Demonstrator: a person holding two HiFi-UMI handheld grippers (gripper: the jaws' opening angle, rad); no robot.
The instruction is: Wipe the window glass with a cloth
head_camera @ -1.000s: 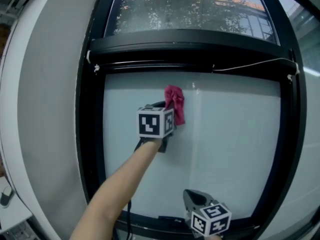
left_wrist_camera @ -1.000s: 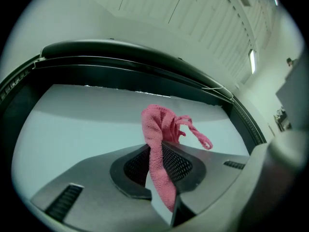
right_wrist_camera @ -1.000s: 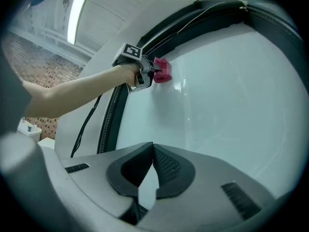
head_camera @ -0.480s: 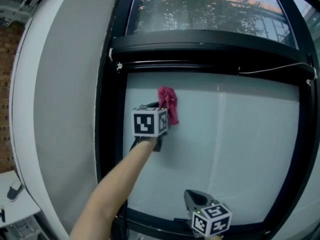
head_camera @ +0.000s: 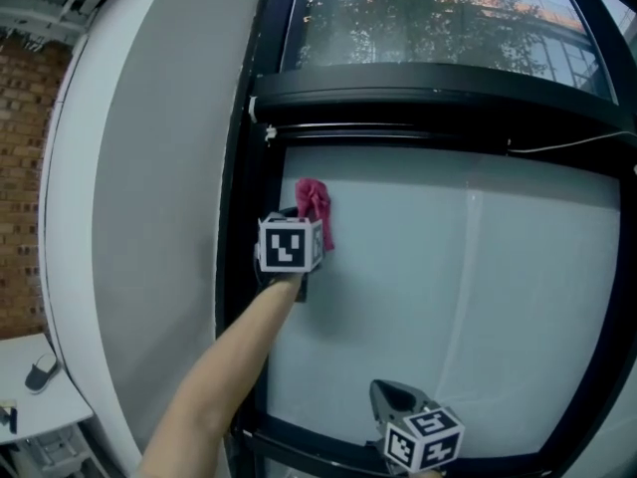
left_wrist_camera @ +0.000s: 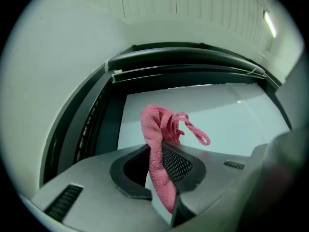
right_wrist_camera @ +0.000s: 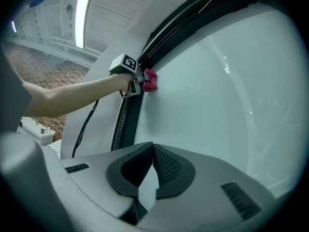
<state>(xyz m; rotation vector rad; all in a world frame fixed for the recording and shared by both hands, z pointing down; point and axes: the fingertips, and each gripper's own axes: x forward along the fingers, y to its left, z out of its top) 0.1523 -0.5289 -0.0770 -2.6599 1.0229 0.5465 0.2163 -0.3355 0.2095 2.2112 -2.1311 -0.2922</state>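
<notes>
A pink cloth [head_camera: 314,207] is pressed on the frosted window glass [head_camera: 448,287], close to the pane's left edge and just below its top. My left gripper [head_camera: 305,225] is shut on the pink cloth, with a bare forearm reaching up behind it. In the left gripper view the cloth [left_wrist_camera: 156,129] sticks up past the left gripper [left_wrist_camera: 157,152] and hangs down between the jaws. My right gripper [head_camera: 400,402] is low by the bottom of the pane, shut and holding nothing. The right gripper view shows its own tips [right_wrist_camera: 153,148] meeting, with the left gripper [right_wrist_camera: 138,81] and cloth [right_wrist_camera: 150,80] farther up.
A black window frame [head_camera: 251,267] borders the pane on the left, with a thick black crossbar [head_camera: 428,88] above. A thin white cord [head_camera: 567,145] runs under the bar. A grey wall [head_camera: 159,217], brickwork [head_camera: 25,167] and a white table [head_camera: 30,406] lie to the left.
My left gripper has slid the cloth leftward across the glass, from mid-pane to just beside the left frame. The right gripper has stayed low.
</notes>
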